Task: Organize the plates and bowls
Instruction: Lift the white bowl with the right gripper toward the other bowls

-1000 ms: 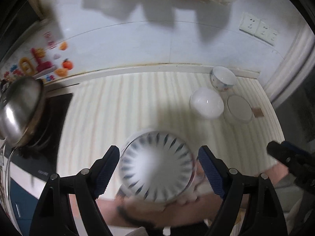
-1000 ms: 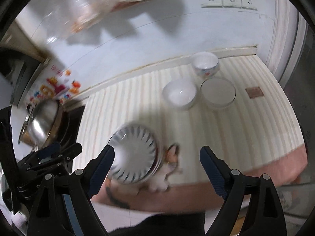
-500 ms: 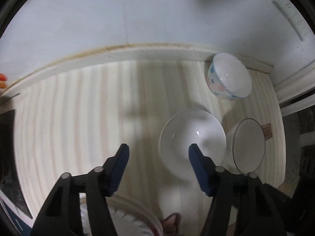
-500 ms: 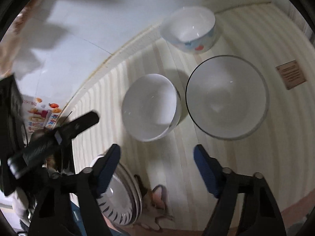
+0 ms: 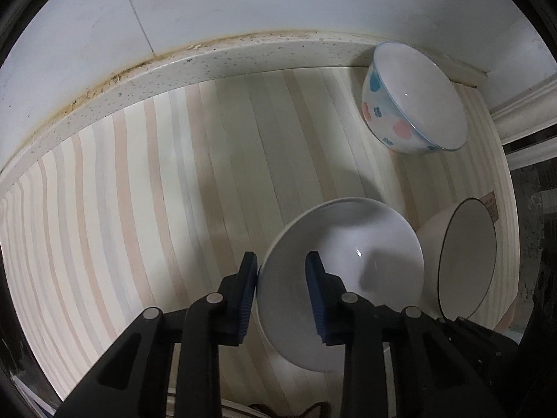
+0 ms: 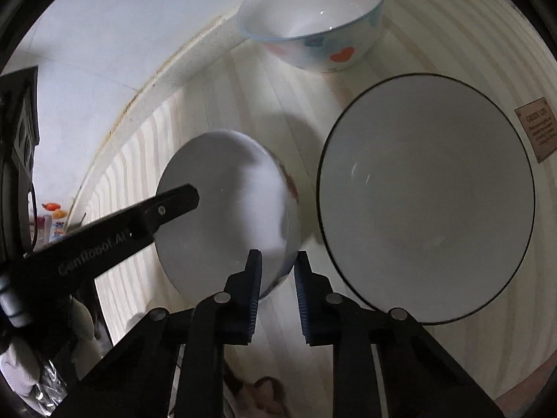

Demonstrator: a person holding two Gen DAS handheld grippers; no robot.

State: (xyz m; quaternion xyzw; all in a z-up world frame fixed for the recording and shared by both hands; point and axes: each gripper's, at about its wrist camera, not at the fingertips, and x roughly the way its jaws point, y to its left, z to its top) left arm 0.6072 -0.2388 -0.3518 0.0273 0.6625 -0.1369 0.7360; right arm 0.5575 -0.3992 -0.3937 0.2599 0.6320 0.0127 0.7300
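My left gripper (image 5: 281, 273) and right gripper (image 6: 277, 271) are both pinching the glossy white bowl's (image 5: 343, 264) thin rim; a black-rimmed bowl (image 6: 426, 198) is sitting just right.

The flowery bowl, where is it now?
The flowery bowl sits at the back right of the striped counter, against the wall ledge, behind the plain white bowl.

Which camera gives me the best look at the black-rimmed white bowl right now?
The right wrist view: the black-rimmed white bowl fills its right half, with nearly the whole rim and inside showing. The left wrist view shows it only edge-on at the right border, partly behind the plain white bowl.
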